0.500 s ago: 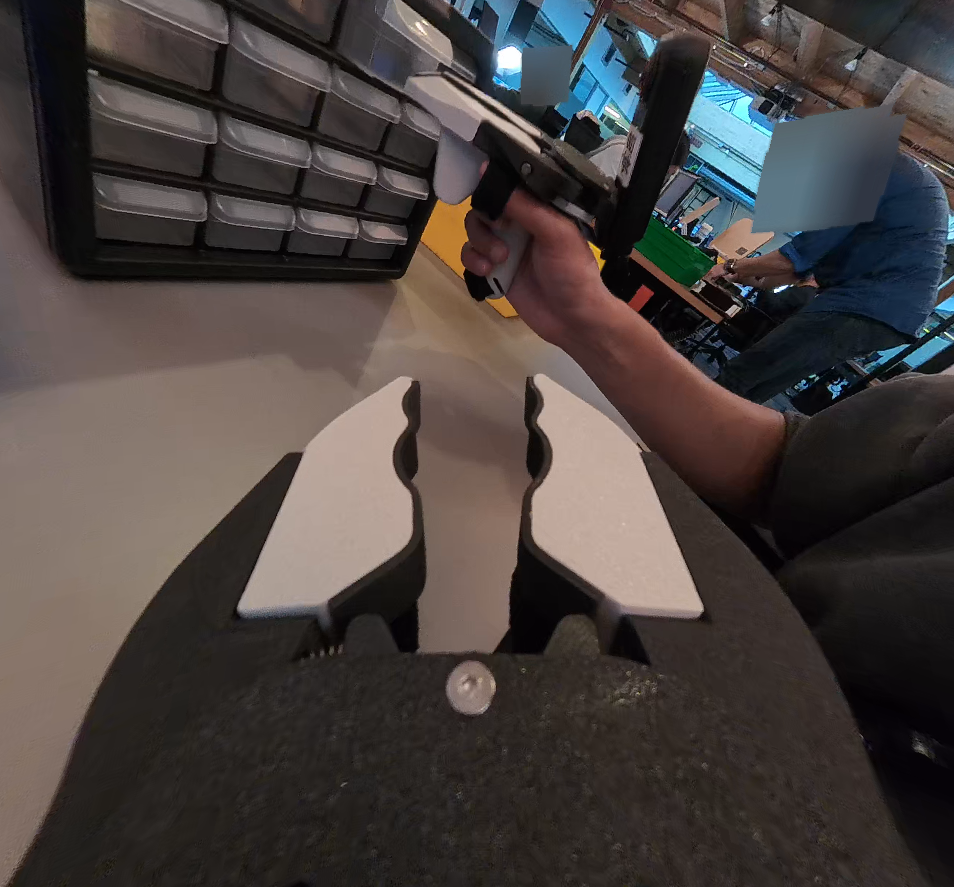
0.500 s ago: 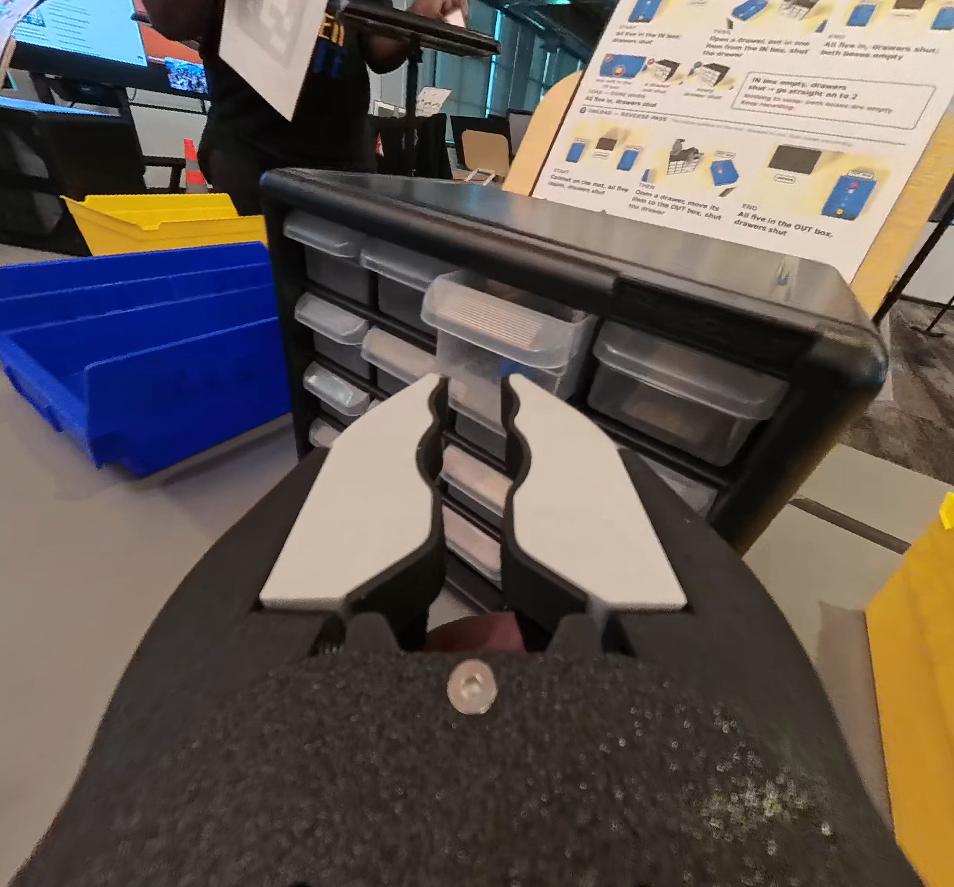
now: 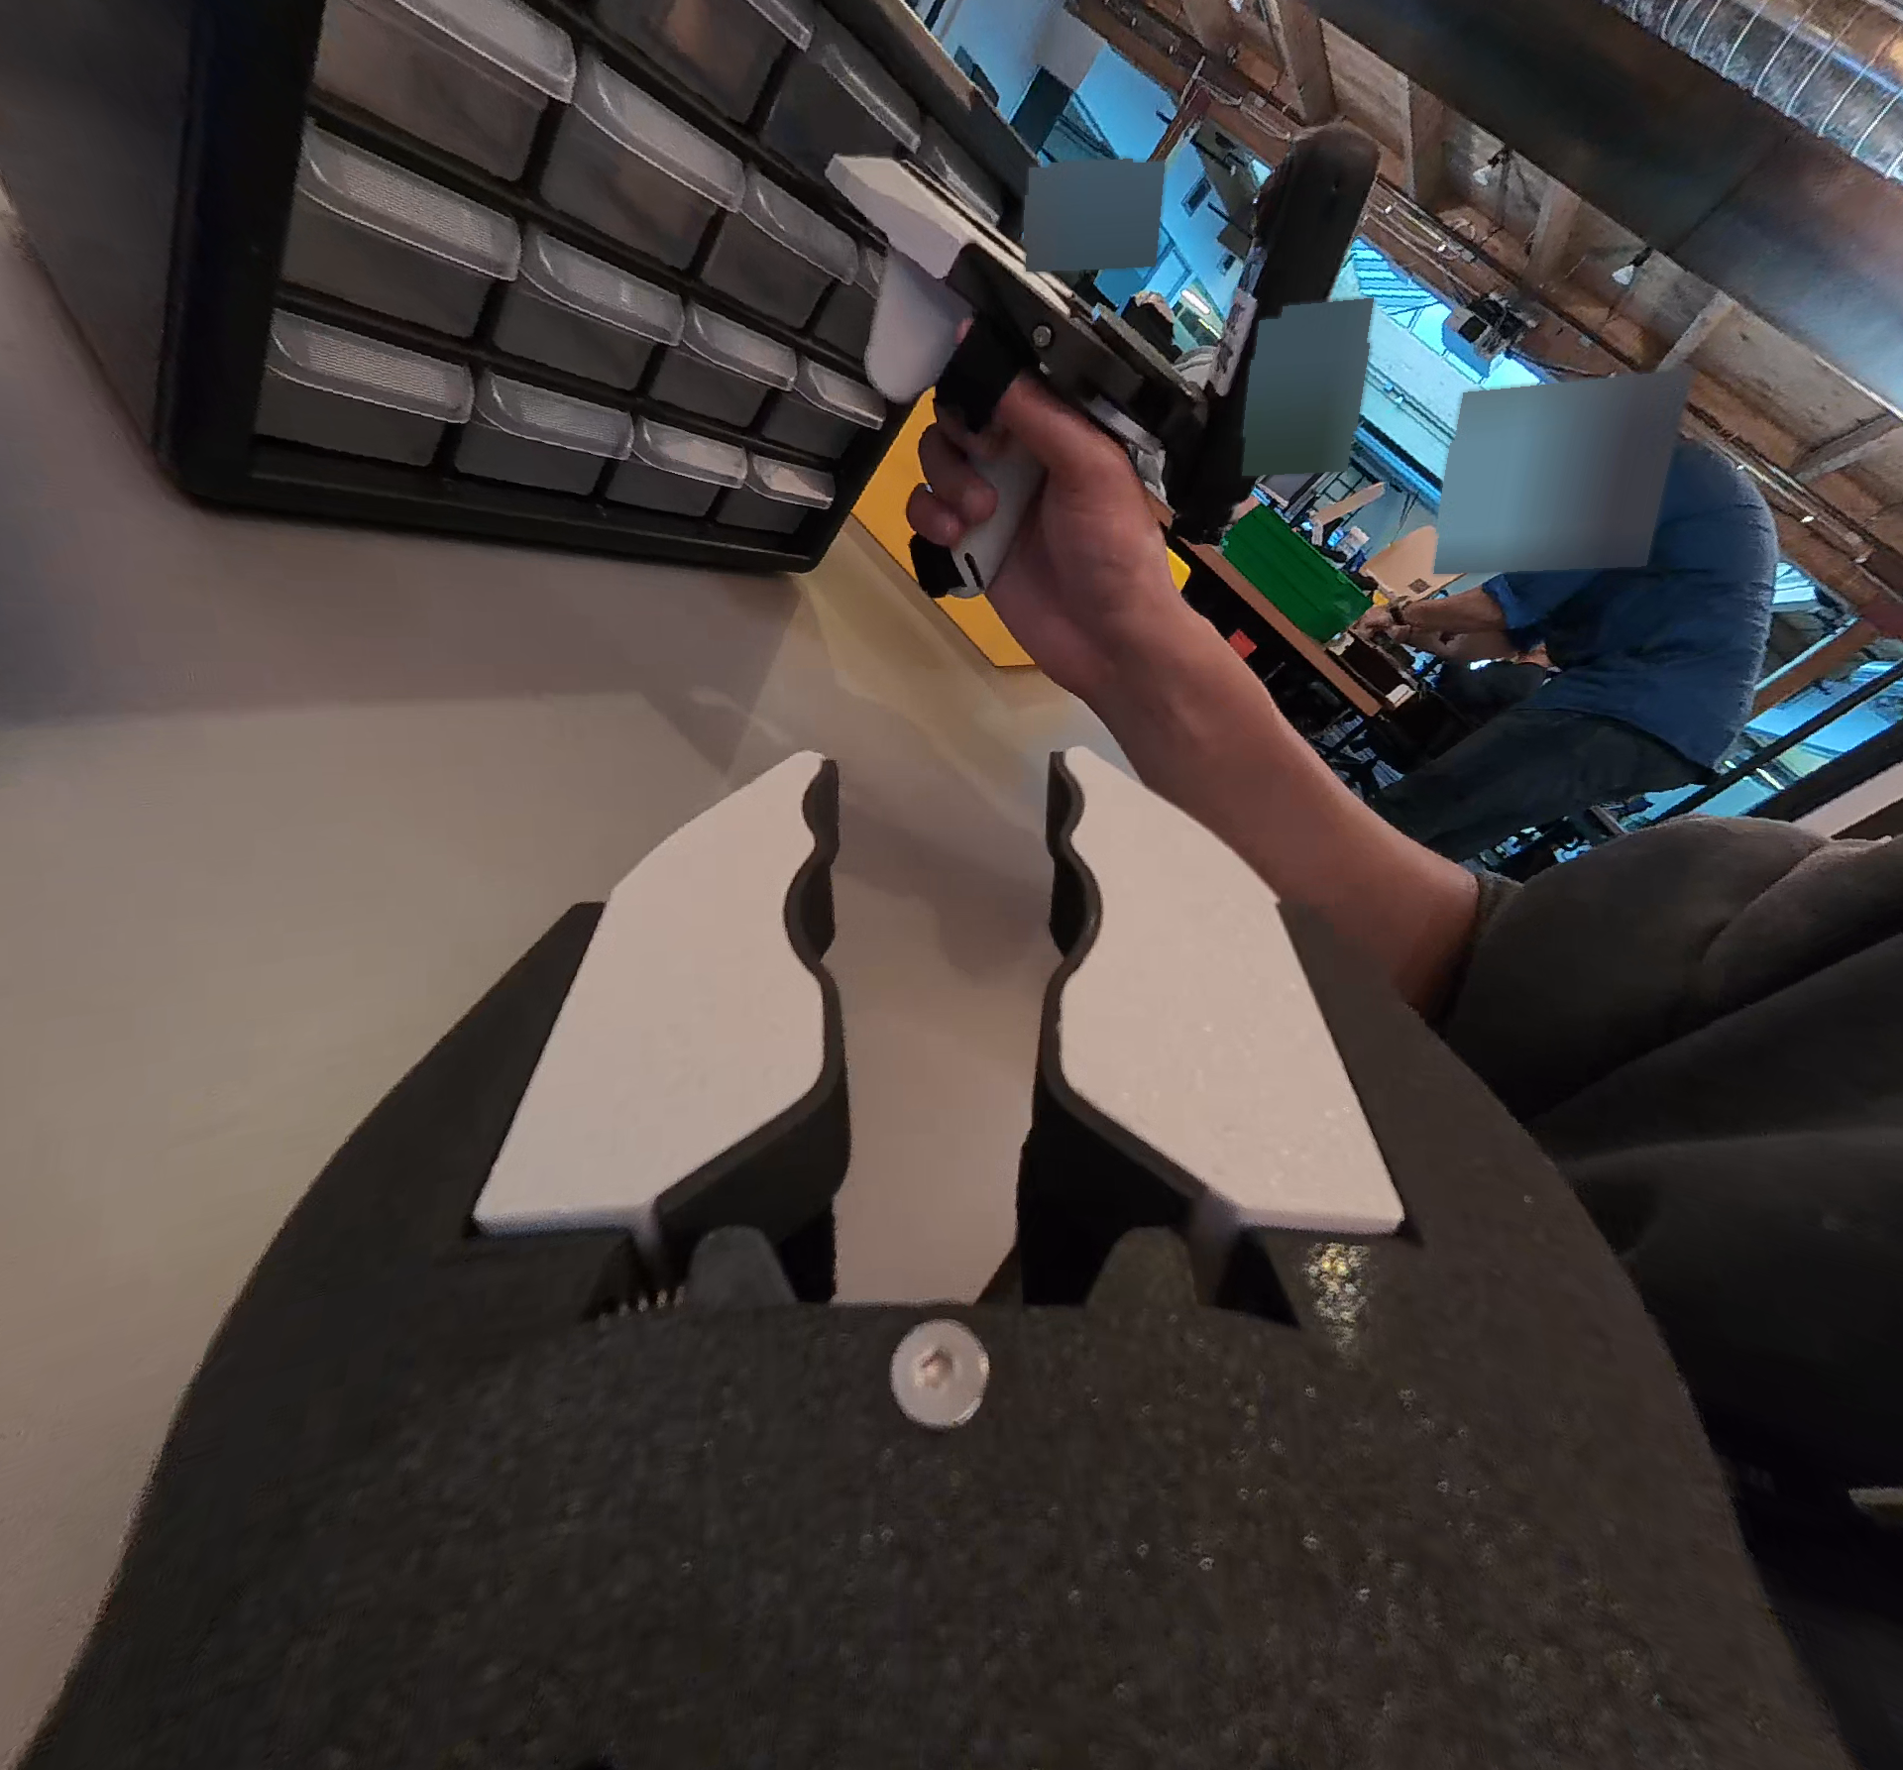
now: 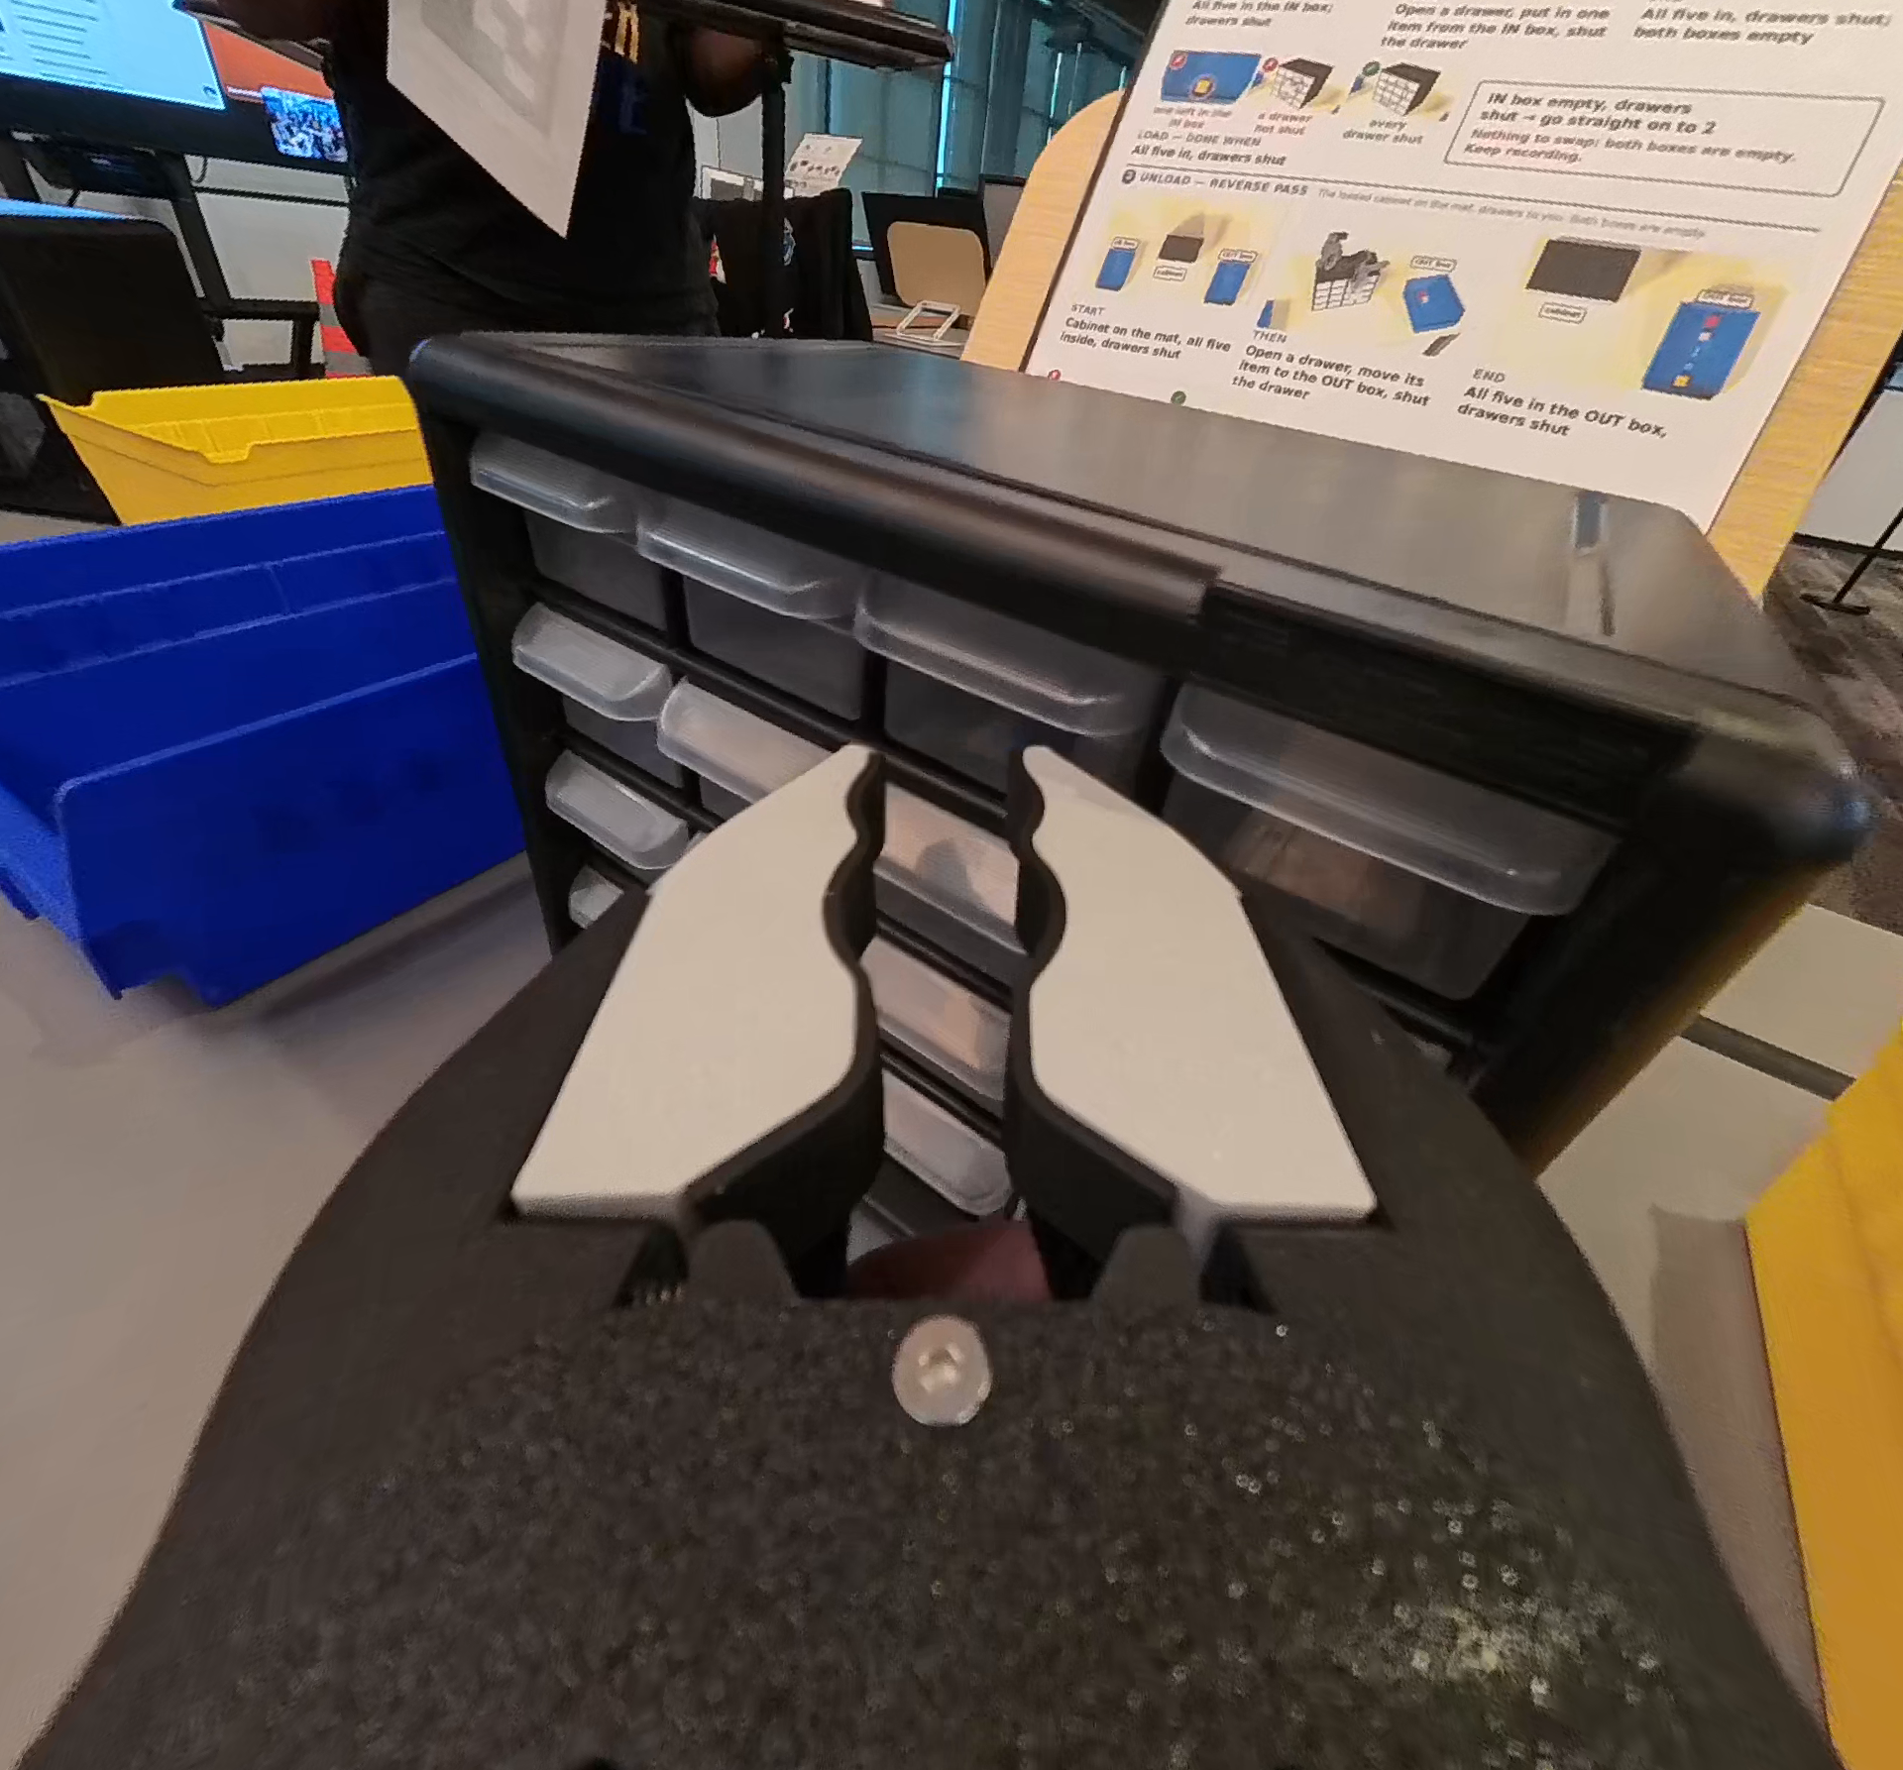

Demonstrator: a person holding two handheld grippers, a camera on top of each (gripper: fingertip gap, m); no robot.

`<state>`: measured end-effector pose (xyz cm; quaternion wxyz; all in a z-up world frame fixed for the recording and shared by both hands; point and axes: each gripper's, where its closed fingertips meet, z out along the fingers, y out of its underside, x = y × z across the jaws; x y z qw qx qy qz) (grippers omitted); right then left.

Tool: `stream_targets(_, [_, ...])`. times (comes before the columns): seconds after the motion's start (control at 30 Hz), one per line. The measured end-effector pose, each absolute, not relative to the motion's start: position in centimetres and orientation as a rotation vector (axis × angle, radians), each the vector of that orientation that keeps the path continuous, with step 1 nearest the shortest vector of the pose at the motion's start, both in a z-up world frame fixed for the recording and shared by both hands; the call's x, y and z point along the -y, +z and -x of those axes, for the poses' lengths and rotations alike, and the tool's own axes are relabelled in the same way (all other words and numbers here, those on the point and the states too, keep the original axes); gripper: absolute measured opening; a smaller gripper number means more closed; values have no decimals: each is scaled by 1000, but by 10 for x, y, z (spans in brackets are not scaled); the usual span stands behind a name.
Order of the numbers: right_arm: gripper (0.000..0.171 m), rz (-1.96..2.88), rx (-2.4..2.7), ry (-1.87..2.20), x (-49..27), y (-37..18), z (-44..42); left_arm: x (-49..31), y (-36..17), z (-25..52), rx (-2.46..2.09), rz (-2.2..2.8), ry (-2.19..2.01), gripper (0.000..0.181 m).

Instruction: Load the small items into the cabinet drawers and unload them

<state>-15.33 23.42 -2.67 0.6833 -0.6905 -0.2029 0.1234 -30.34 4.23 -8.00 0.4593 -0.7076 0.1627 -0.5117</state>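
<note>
The black cabinet (image 4: 1030, 444) with several clear drawers stands in front of my right gripper (image 4: 947, 763). All drawers that show look pushed in. My right gripper's fingers stand a little apart with nothing between them, close to the second-row drawers. It also shows in the left wrist view (image 3: 906, 258), held by a hand at the cabinet's (image 3: 216, 279) upper right drawers. My left gripper (image 3: 942, 773) is open and empty, low over the grey table (image 3: 309, 845), apart from the cabinet. No small items show.
A blue bin (image 4: 237, 742) sits left of the cabinet with a yellow bin (image 4: 237, 444) behind it. Another yellow bin (image 4: 1843, 1309) is at the right edge. An instruction board (image 4: 1493, 156) leans behind the cabinet. People stand in the background. Some 25 cm of space lies between my two pairs of fingers.
The top-row drawer that stuck out is now flush with the others. My right gripper has moved in with it toward the cabinet face. My left gripper has barely moved.
</note>
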Motion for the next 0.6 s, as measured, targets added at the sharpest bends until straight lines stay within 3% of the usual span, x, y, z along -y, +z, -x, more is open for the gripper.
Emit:
stream_targets(0.43, [25,1638,810,243,-140,-93,148,-62,-95,324,-463,1793,-940,40])
stream_targets(0.6, [25,1663,814,361,-132,-99,156,-70,-97,335,-462,1794,-818,53])
